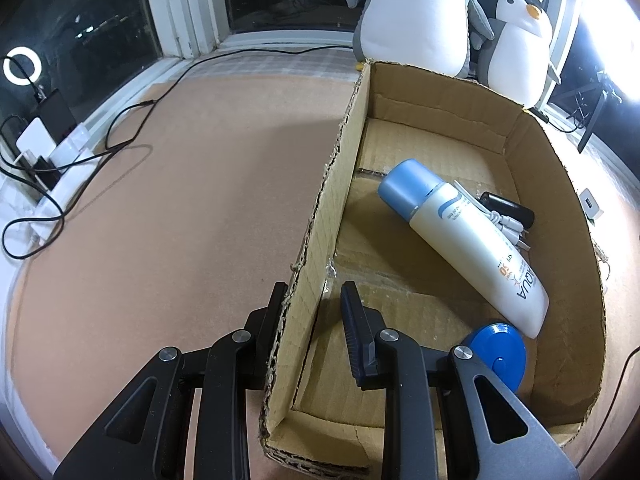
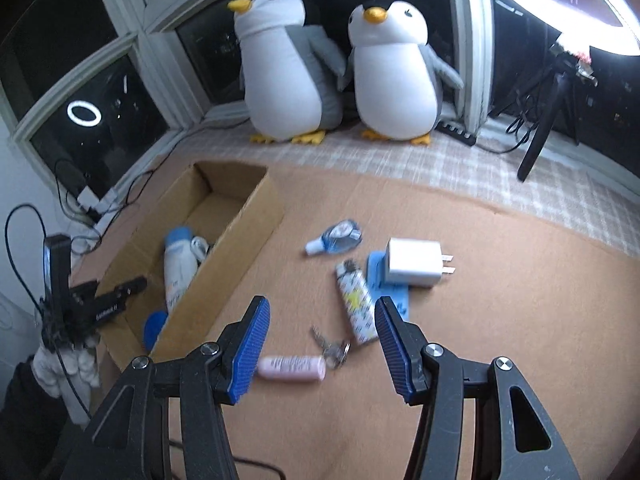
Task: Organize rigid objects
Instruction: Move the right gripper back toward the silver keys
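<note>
A cardboard box (image 1: 560, 208) (image 2: 240, 236) holds a white bottle with a blue cap (image 1: 460, 240) (image 2: 178, 264), a blue round lid (image 1: 500, 352) (image 2: 156, 326), a black stick (image 1: 508, 208) and a white cable (image 1: 496, 220). My left gripper (image 1: 314, 300) (image 2: 120, 292) straddles the box's left wall, one finger on each side; I cannot tell whether it pinches the wall. My right gripper (image 2: 320, 320) is open and empty above a pink tube (image 2: 290, 368), keys (image 2: 332, 346), a patterned lighter (image 2: 356, 304), a white charger (image 2: 414, 268), a blue card (image 2: 388, 288) and a small clear bottle (image 2: 336, 236).
Two plush penguins (image 2: 288, 68) (image 1: 416, 12) stand at the back by the window. Black cables (image 1: 120, 136) and a power strip (image 1: 60, 160) lie at the left edge. A tripod (image 2: 544, 120) with a ring light stands back right.
</note>
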Available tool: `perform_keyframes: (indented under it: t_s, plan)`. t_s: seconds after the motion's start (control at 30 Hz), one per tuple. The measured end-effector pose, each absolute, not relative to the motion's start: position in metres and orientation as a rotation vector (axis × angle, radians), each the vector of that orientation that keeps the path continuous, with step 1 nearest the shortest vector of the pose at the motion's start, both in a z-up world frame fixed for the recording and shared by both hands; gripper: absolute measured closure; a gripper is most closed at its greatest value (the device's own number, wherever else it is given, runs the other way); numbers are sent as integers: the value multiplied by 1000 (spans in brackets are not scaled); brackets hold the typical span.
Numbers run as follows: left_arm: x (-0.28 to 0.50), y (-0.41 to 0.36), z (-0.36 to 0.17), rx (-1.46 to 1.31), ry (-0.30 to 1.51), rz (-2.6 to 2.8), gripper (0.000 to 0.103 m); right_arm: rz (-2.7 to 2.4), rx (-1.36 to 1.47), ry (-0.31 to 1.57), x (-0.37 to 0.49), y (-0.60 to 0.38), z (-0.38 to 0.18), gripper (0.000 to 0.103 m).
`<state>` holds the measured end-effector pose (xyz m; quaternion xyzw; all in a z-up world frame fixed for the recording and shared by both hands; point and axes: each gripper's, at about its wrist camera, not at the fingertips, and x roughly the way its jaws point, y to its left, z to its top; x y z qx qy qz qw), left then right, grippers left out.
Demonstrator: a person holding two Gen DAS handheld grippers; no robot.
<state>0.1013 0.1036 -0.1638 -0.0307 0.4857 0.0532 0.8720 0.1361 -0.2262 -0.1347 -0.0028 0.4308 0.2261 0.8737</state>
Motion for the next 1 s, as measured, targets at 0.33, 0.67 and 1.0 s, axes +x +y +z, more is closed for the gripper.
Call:
perform_keyframes:
  t_s: [0.33,0.67,1.0]
  plan:
    - [99,104,-164,-62,1006,104,78,455,-37,973,121,-213,-165,52]
    - [97,101,-163,-53,1004,122,78,418,11,1012,137,-220,-184,64]
    - [99,102,-164,-51,1002,117,78,385,15,1018,146,-223,-192,76]
